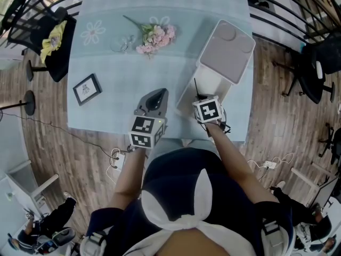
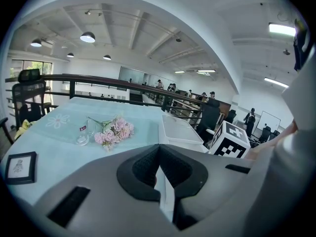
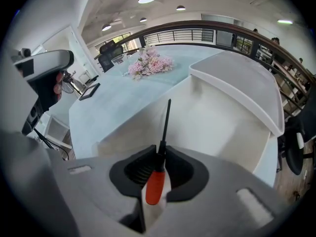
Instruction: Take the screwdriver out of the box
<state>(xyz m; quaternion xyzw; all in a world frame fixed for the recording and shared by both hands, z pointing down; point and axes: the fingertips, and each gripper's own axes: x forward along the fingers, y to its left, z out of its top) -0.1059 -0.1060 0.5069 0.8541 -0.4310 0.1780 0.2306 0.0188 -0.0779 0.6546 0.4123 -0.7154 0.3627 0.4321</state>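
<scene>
A white box (image 1: 187,94) stands open at the table's front right, its lid (image 1: 227,51) leaning back. My right gripper (image 1: 201,97) points steeply down over the box's near end. In the right gripper view the gripper (image 3: 159,151) is shut on the screwdriver (image 3: 154,185): the red handle lies between the pads, and the thin black shaft sticks out over the box's white inside (image 3: 217,125). The left gripper (image 1: 154,98) hovers over the tablecloth just left of the box. Its jaws (image 2: 159,148) meet at the tips with nothing in them. The box (image 2: 180,129) lies ahead of it to the right.
A bunch of pink flowers (image 1: 155,37) and a small glass (image 1: 120,45) lie at the table's far middle. A framed picture (image 1: 87,88) sits near the left edge. Black chairs (image 1: 37,25) and railings surround the light blue table (image 1: 117,73).
</scene>
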